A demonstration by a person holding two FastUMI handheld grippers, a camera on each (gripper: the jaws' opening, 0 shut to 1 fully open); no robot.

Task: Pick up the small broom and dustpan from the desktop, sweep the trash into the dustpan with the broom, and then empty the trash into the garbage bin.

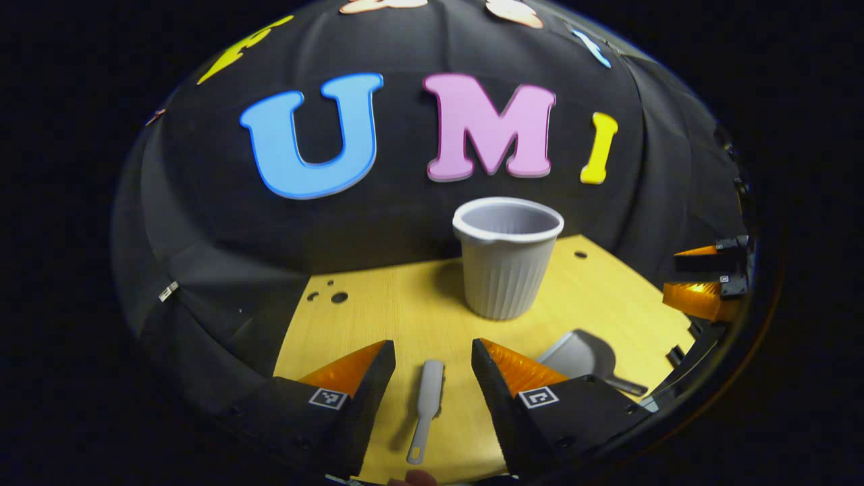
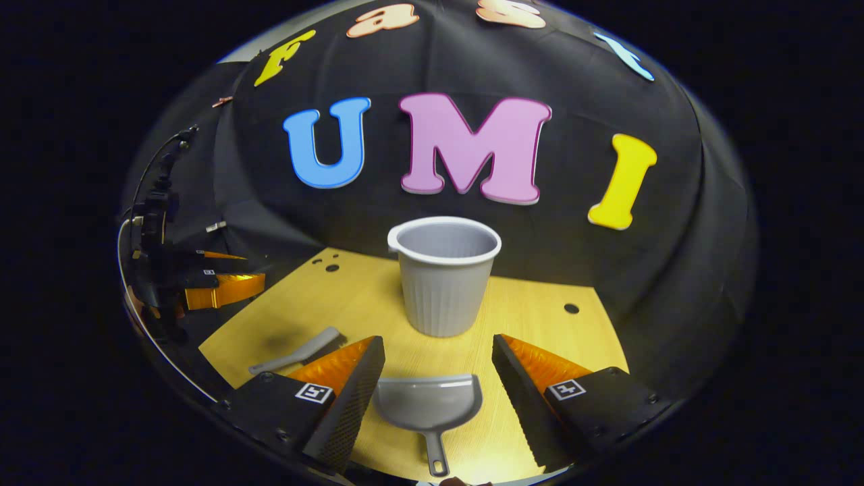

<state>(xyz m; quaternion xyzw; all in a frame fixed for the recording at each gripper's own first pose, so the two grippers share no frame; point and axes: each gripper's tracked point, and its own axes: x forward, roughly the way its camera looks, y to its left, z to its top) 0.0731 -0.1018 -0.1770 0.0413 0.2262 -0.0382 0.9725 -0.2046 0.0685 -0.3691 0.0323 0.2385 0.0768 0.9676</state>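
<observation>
In the left gripper view the small grey broom (image 1: 425, 412) lies flat on the wooden desktop (image 1: 405, 310), lengthwise between the fingers of my open left gripper (image 1: 432, 354), untouched. The grey dustpan (image 1: 580, 358) lies to its right, behind the right finger. A grey ribbed garbage bin (image 1: 507, 260) stands upright beyond. In the right gripper view the dustpan (image 2: 428, 405) lies between the fingers of my open right gripper (image 2: 439, 347), handle pointing toward the camera. The bin (image 2: 443, 277) stands behind it, and the broom (image 2: 297, 352) lies at the left. I see no trash.
The desktop (image 2: 540, 324) has small holes near its back edge and ends at the black cloth wall. The other gripper (image 1: 705, 283) hangs at the right edge of the left gripper view, and at the left edge (image 2: 202, 283) of the right gripper view.
</observation>
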